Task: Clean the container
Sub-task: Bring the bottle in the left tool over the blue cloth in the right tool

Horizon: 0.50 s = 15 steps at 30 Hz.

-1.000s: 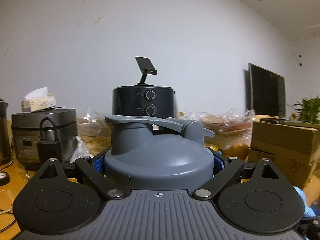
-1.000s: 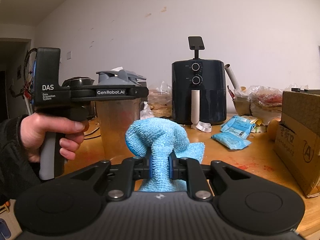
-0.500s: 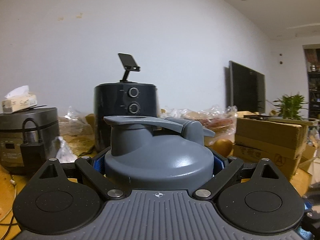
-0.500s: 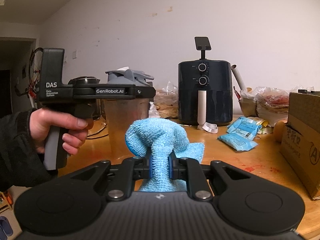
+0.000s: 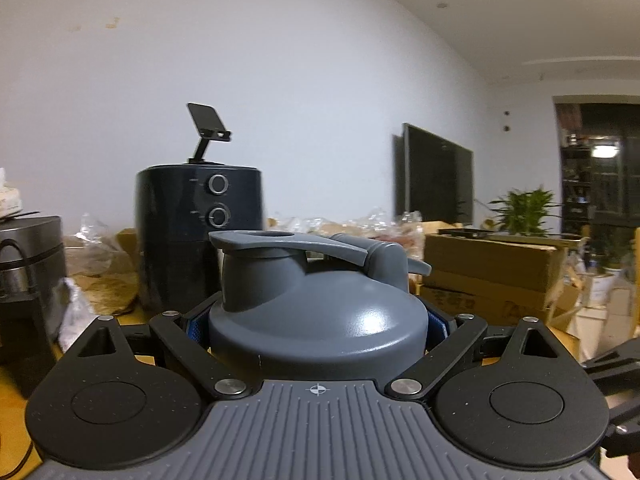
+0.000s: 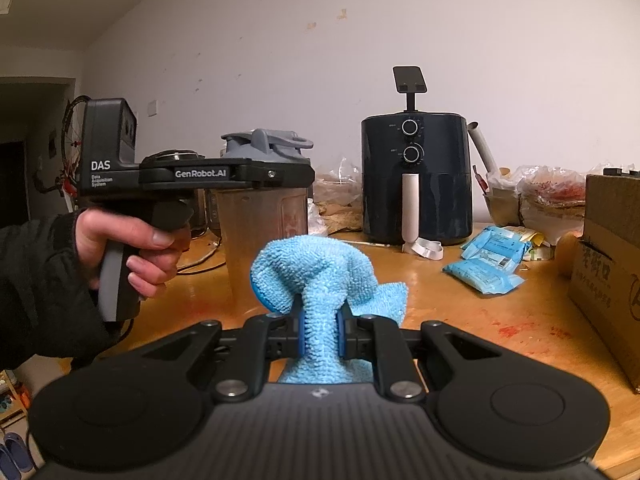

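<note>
The left hand-held gripper (image 5: 318,322) clamped the bottle (image 6: 264,216); the right hand-held gripper (image 6: 319,330) pinched the cloth (image 6: 320,276). Bare surface (image 6: 460,312) lay rightward before packets (image 6: 486,266), box (image 6: 608,264) and fryer (image 6: 416,184).

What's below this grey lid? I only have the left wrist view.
Observer: A cloudy clear cup body; the lid is on it, and the left gripper clamps it just under the lid.
Operator: Is the cup on the table?
Observer: Its base is hidden behind the blue cloth, so I cannot tell.
Operator: Who has that cloth?
Observer: The right gripper; its fingers pinch the cloth's middle.
Operator: Cloth touching the cup?
Observer: No contact shows from here.
</note>
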Each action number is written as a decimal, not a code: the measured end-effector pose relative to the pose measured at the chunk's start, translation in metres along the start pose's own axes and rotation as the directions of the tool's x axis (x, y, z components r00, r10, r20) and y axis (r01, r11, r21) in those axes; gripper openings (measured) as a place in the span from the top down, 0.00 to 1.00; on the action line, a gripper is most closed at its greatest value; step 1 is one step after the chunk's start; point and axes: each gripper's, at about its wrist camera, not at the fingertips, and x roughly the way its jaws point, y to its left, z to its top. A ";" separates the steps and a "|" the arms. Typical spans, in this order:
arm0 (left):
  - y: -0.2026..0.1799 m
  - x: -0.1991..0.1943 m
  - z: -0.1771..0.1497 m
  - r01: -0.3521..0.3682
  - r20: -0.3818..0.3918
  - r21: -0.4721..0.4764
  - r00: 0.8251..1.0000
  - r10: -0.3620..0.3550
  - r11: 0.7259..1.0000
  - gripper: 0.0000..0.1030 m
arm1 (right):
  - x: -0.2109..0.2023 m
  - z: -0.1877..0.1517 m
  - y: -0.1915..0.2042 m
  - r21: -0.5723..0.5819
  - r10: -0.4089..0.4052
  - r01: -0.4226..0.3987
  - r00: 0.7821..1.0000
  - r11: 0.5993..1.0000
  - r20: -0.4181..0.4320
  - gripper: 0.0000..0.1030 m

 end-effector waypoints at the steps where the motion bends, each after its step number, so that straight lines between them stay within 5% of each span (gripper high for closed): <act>1: 0.001 0.001 0.001 0.017 -0.005 0.006 1.000 -0.017 1.000 0.08 | 0.000 0.000 0.000 0.001 0.001 -0.001 1.000 1.000 0.000 0.91; 15: 0.003 0.004 0.000 0.033 -0.014 0.000 0.999 -0.033 0.999 0.08 | 0.006 0.001 0.009 -0.023 0.036 -0.035 0.999 0.999 0.010 0.91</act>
